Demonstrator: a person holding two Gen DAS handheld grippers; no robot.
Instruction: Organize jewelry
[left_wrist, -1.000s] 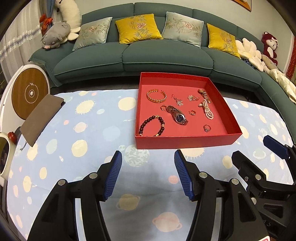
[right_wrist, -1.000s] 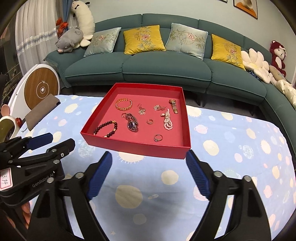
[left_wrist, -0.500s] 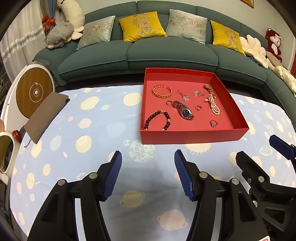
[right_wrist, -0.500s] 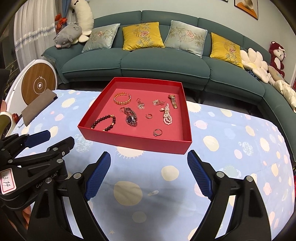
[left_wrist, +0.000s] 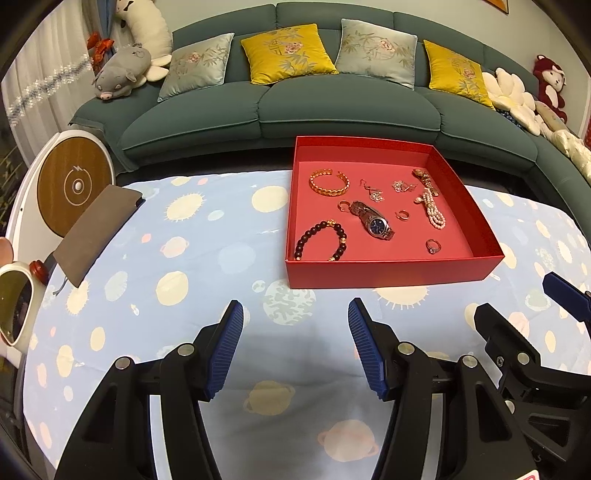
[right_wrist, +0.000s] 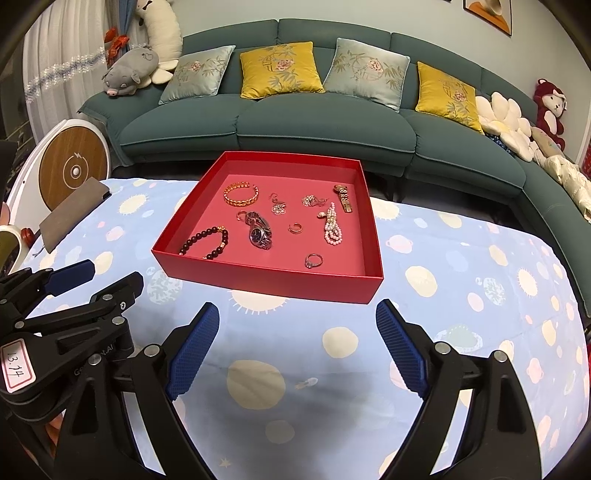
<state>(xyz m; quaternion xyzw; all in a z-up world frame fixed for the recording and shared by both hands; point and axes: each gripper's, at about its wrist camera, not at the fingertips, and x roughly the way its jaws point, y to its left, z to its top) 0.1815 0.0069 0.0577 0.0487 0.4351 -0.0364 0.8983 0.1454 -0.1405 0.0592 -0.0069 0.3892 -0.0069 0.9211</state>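
A red tray (left_wrist: 391, 275) (right_wrist: 266, 284) sits on the planet-print cloth and holds several jewelry pieces: a gold bangle (left_wrist: 328, 182) (right_wrist: 241, 195), a dark bead bracelet (left_wrist: 320, 240) (right_wrist: 205, 242), a wristwatch (left_wrist: 373, 220) (right_wrist: 259, 230), a pearl strand (left_wrist: 433, 211) (right_wrist: 332, 229), a ring (left_wrist: 433, 246) (right_wrist: 314, 260) and earrings (left_wrist: 373, 192). My left gripper (left_wrist: 295, 350) is open and empty, just short of the tray's near wall. My right gripper (right_wrist: 297, 350) is open and empty, also in front of the tray.
A brown pouch (left_wrist: 98, 234) (right_wrist: 72, 212) lies at the table's left edge by a round white-and-wood device (left_wrist: 74, 184). A green sofa (left_wrist: 332, 107) with cushions stands behind the table. The right gripper's body (left_wrist: 535, 350) shows beside the left one.
Both grippers have risen and pulled back slightly; the tray sits a little farther in both views. Both stay open and empty.
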